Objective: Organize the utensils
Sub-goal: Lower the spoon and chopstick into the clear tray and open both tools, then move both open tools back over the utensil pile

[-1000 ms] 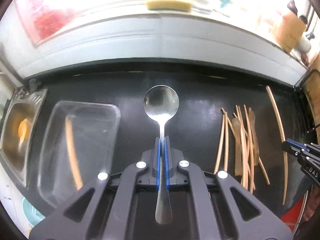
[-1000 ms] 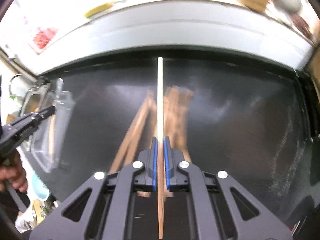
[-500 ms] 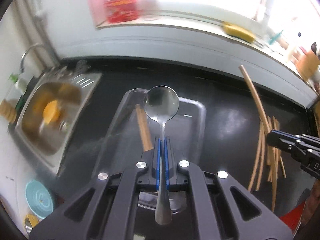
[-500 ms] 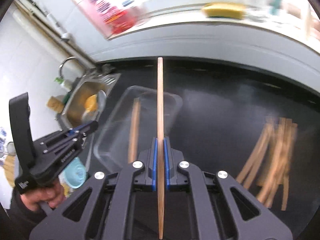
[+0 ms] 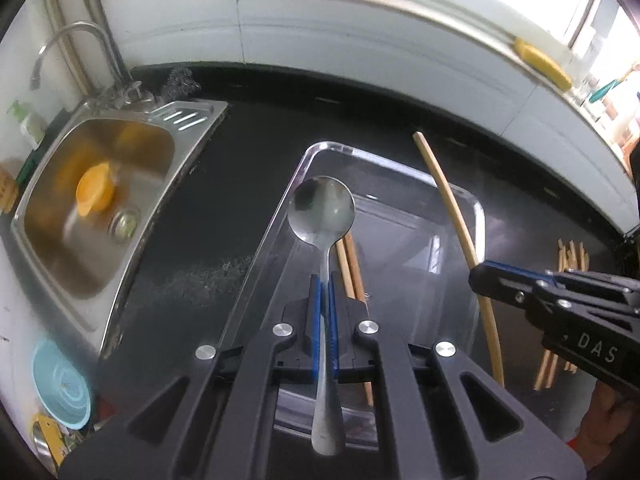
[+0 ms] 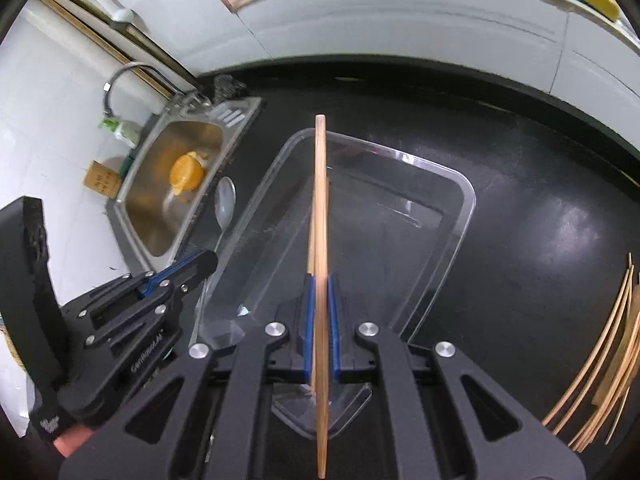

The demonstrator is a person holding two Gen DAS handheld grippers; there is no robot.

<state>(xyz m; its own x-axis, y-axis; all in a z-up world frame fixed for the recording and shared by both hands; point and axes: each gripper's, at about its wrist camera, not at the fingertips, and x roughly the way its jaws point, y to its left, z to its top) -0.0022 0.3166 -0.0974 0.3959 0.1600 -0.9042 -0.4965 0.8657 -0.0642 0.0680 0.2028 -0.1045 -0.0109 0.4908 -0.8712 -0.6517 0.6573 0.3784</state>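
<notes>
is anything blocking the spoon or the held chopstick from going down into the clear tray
Nothing visible does. The tray is open-topped, with only a couple of chopsticks lying inside. The spoon in the left gripper and the chopstick in the right gripper both hang over it with clear space below.

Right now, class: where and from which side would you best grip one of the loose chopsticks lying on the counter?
Take a stick from the loose chopsticks near its middle, coming from above with jaws across its width. They lie flat on the black counter, thin and crowded, so an outer stick probably gives the cleanest pinch.
</notes>
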